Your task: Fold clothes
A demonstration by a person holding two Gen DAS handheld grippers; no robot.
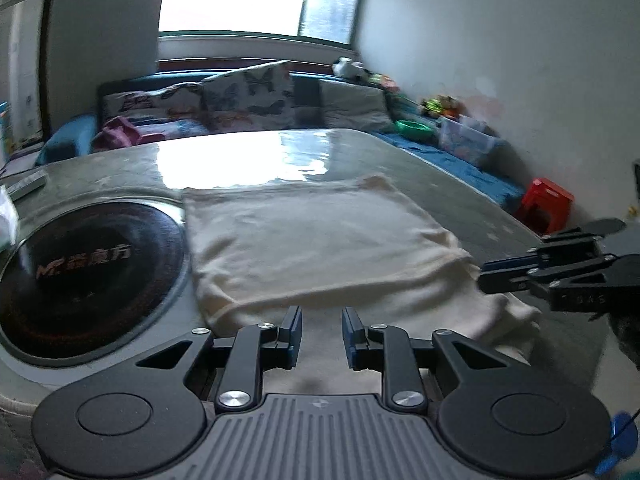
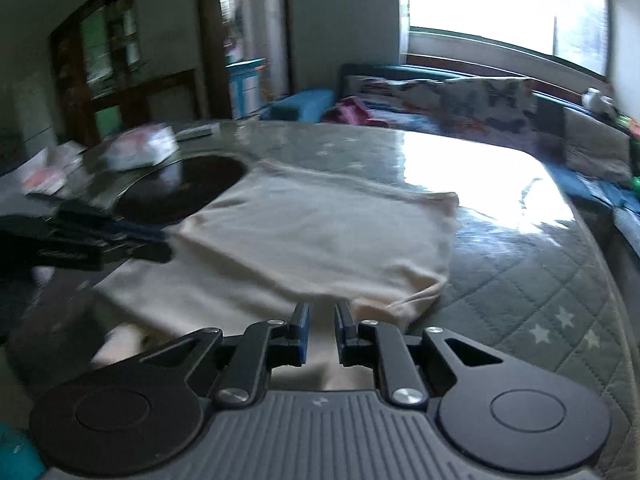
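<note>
A cream garment (image 1: 316, 248) lies folded flat on the grey-green quilted table, with a loose part trailing off at its near right corner (image 1: 508, 312). It also shows in the right wrist view (image 2: 320, 240). My left gripper (image 1: 322, 336) is open and empty, just above the garment's near edge. My right gripper (image 2: 322, 334) is open with a narrower gap and empty, over the garment's near edge. The right gripper shows from the side in the left wrist view (image 1: 496, 276), near the garment's right corner. The left gripper shows at the left in the right wrist view (image 2: 152, 244).
A round black induction hob (image 1: 88, 276) is set in the table left of the garment. Packets and papers (image 2: 136, 148) lie beyond it. A sofa with butterfly cushions (image 1: 248, 96) runs behind the table. A red stool (image 1: 548, 208) stands at the right.
</note>
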